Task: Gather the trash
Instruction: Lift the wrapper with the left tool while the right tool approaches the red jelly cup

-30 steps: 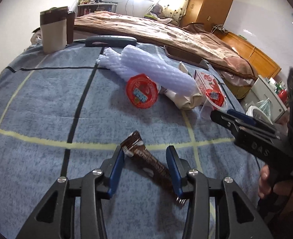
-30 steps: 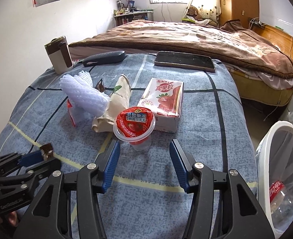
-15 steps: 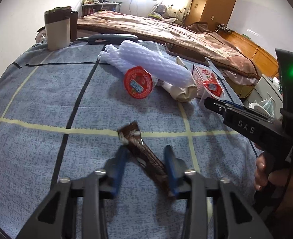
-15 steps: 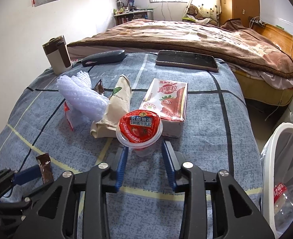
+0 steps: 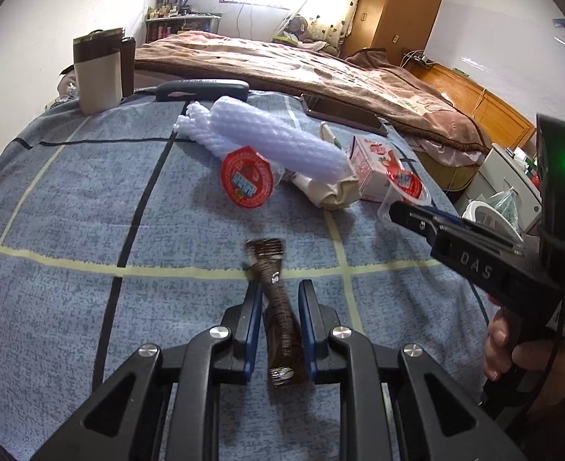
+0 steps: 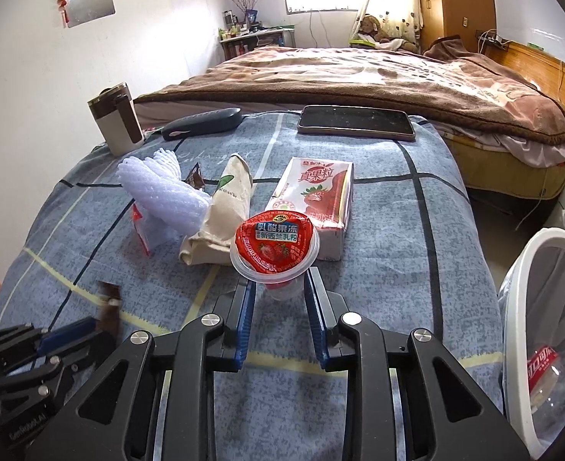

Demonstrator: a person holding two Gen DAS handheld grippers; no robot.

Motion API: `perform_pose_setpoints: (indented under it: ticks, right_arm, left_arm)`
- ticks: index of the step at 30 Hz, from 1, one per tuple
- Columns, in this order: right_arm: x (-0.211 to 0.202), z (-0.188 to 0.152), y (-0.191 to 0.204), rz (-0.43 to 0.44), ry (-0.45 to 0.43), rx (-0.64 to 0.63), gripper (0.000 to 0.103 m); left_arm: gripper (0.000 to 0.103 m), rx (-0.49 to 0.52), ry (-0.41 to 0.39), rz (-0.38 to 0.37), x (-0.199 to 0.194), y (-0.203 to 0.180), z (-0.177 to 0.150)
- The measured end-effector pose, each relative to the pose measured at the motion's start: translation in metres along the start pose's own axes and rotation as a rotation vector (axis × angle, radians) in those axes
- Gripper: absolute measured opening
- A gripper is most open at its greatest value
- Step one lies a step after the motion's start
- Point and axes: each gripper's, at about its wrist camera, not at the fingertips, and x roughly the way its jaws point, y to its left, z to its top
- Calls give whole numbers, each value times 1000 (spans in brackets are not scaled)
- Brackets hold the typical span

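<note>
My left gripper (image 5: 280,299) is shut on a brown snack wrapper (image 5: 276,299), which stands up between its blue pads above the blue checked bedspread (image 5: 71,207); it also shows in the right wrist view (image 6: 109,303). My right gripper (image 6: 278,288) is shut on a clear jelly cup with a red strawberry lid (image 6: 276,246). A second red-lidded jelly cup (image 5: 247,181), white foam netting (image 5: 274,142), a crumpled paper cup (image 6: 224,215) and a strawberry milk carton (image 6: 315,199) lie together on the bedspread ahead.
A white-rimmed trash bin (image 6: 543,307) with a plastic bottle inside stands at the right beside the bed. A phone (image 6: 355,123), a dark glasses case (image 6: 201,123) and a brown-and-white tumbler (image 6: 115,123) sit at the far end. A brown blanket (image 6: 378,77) lies beyond.
Both grippers closed from open: the left onto the brown wrapper, the right onto the jelly cup. The wrapper turned upright between the left pads.
</note>
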Motion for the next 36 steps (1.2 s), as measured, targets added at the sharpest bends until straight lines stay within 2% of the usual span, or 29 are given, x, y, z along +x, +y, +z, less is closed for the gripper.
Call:
perform_pose_setpoints:
  ticks: [4,9,13,18,20,21,22,23,36]
  right_arm:
    - [-7,-3,-4,0,-8,10,29]
    - [-11,-7,-8,8,-10,23,29]
    - [-16,-7,-8,16,-19,22,29]
    - [-22,-9,-10,22,-29,20,29]
    - [-25,-9,-13,23,-33,27,29]
    - [-27,-10,-14,23,-35,27,28]
    - [-28,-10,-14,23,-36,28,28]
    - [-29,-10,-15,24,-40,28,28]
    - [-51,-13,-35,14,-81,66,28]
  left_arm:
    - [20,12,-9,2,-4,-3,2]
    - [21,5,42,39,6,-2,-5]
    - [35,6,37,79,8,-4,-8]
    - [36,25,42,108,16,-7,-5]
    - [33,47,42,129,18,-11,-4]
    - [28,58,40,142,18,-13,-4]
    - [18,62,39,143,18,-14,-5]
    - [17,64,40,138,18,-15,-4]
    - [16,94,-9,34,-4,-49,6]
